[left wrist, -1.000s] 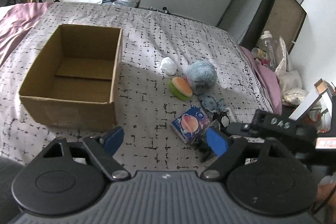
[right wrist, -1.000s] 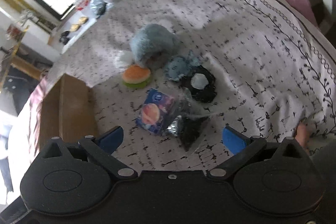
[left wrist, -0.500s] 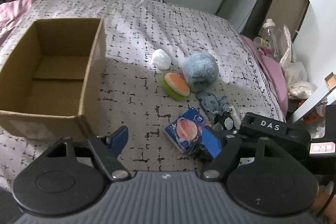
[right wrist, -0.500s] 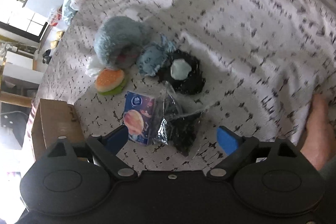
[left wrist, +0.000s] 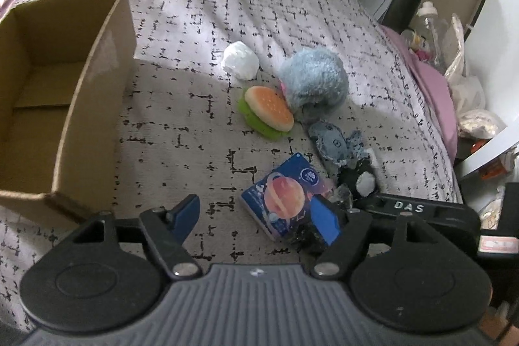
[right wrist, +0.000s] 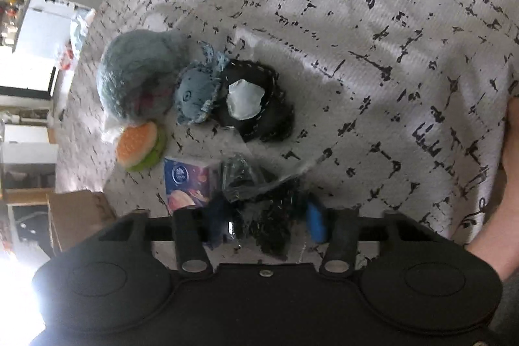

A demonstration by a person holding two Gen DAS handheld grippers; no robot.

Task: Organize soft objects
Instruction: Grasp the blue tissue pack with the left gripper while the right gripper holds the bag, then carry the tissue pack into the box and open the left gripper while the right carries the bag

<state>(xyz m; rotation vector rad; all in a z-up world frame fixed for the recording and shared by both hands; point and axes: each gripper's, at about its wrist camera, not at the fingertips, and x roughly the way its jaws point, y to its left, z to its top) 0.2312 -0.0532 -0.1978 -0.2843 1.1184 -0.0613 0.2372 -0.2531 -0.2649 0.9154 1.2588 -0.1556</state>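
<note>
While my right gripper (right wrist: pixel 264 221) straddles clear bag of dark bits (right wrist: pixel 259 193) on bedspread (right wrist: pixel 373 21), fingers partly closed, contact unclear. My left gripper (left wrist: pixel 258 218) spread wide, empty, above tissue pack (left wrist: pixel 282 193). Cardboard box (left wrist: pixel 94 106) at left, well apart from toy pile.

White raised letters "DAS" show on the black body of the right claw (left wrist: pixel 418 209) — clear in the left wrist view. The blue tissue pack (left wrist: pixel 285 196) carries a round logo, and the red-edged sticker (left wrist: pixel 498 244) some print — neither readable.
</note>
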